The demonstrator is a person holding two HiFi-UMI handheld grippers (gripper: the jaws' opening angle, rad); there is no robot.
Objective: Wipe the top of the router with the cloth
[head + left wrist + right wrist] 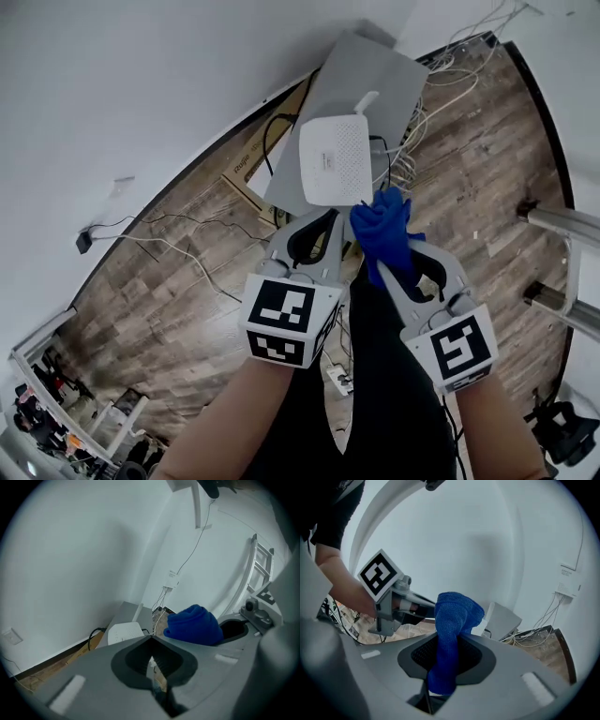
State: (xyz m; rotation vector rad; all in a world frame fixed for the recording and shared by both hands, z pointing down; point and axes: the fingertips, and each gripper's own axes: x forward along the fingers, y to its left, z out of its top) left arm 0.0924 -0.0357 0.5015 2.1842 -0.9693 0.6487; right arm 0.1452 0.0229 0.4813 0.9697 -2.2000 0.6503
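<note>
Router: the white router (336,159) lies flat on a grey box (375,70) by the wall, its antenna (366,101) sticking up at the far edge.
Cloth: the blue cloth (454,620) is bunched into a wad and stands up out of the right gripper; in the head view it sits at the router's near right corner, and I cannot tell whether it touches the top.
Right gripper: the right gripper (447,641) has its jaws clamped on the cloth, which fills the gap between them.
Left gripper: the left gripper (151,641) has its jaws pressed together with nothing between them. It is held just beside the right one, pointing at the router's near edge.
Around: a tangle of pale cables (441,80) lies on the wooden floor (187,253) behind and to the right of the grey box. A cardboard box (248,169) lies to its left, and a black lead (272,131) curls over it.
In the way: from the left gripper view the cloth hides the right side of the box, and only the router's left half shows.
</note>
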